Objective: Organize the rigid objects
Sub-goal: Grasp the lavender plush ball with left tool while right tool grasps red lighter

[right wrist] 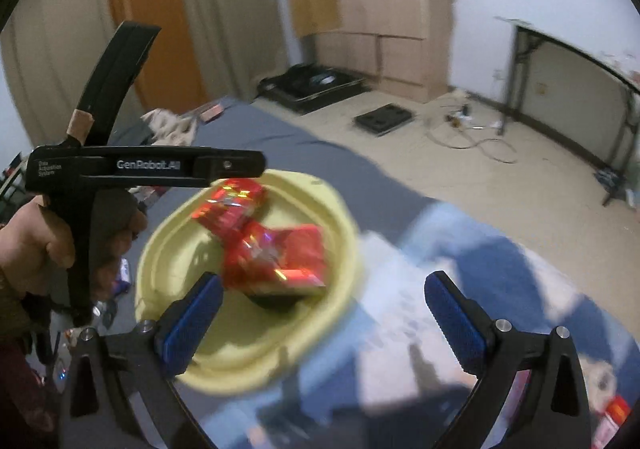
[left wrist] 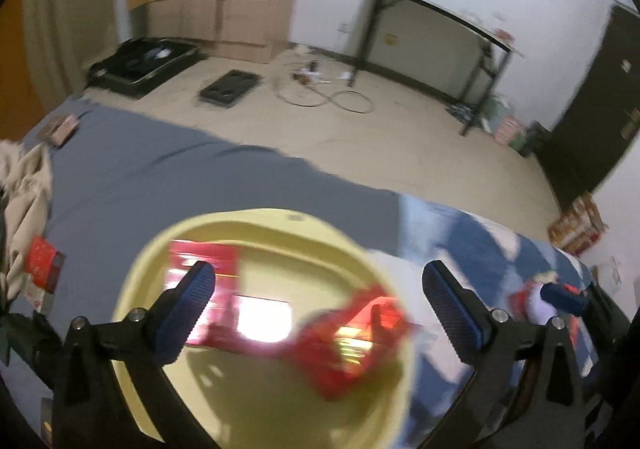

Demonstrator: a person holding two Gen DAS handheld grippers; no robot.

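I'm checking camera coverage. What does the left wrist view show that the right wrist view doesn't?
Only the left wrist view shows a red box lying outside the basin on the grey sheet. Only the right wrist view shows the person's hand squeezing the left claw's handle. Both show the yellow basin holding red boxes, with each open claw empty.

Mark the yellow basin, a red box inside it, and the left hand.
yellow basin (right wrist: 340,205): right wrist view, bare far rim.
red box (right wrist: 288,261): right wrist view, top face.
left hand (right wrist: 36,237): right wrist view, knuckles around the handle.
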